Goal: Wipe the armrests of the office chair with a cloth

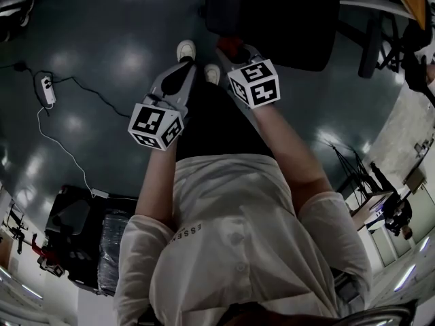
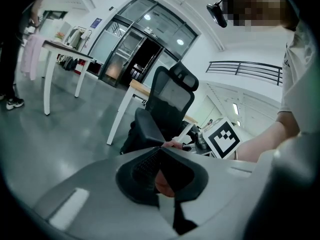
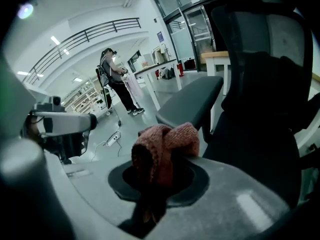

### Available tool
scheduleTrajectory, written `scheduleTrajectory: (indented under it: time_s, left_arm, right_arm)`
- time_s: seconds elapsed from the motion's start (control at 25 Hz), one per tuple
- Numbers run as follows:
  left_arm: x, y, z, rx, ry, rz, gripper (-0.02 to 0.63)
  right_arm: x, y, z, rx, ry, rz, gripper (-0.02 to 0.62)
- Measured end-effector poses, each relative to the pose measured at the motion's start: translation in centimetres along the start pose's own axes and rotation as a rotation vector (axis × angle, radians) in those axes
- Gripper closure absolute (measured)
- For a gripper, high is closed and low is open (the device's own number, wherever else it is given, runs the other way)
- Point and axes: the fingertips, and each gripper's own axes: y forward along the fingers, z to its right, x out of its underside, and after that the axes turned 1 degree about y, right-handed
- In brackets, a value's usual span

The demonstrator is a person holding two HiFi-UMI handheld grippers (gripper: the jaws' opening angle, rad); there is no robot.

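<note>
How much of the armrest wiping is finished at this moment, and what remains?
Done: the right gripper is shut on the red cloth, close to the office chair. In hand: the approach; the cloth faces the nearer armrest, apparently not touching it. Left: wiping both armrests; neither shows any sign of wiping. The left gripper is shut, without cloth.

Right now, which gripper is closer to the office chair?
Right. The right gripper, shut on the cloth, is up at the office chair, one armrest just ahead of it. The left gripper hangs farther back over the floor, jaws shut.
</note>
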Motion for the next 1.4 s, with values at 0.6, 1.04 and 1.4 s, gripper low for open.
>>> scheduleTrajectory:
  time_s: [0.6,1.04,1.4]
  left_arm:
    - [-1.3,-1.6,-3.6,-0.092,-0.056,0.038,0.589]
    - [-8.3,1.3,-4.5,-0.066,0.032,0.070,0.589]
    - [-11.9,6.6,-9.4,0.003,0.043,-0.011,0.589]
  right_arm:
    - [-6.7,3.0,-5.7,-0.164,-0.045,0.058,0.546]
    - [-18.1,-5.6,7.2,0.106,-0.004,0.310,0.546]
    - [-19.9,-2.3,18.5,0.302,0.082,0.209,0.546]
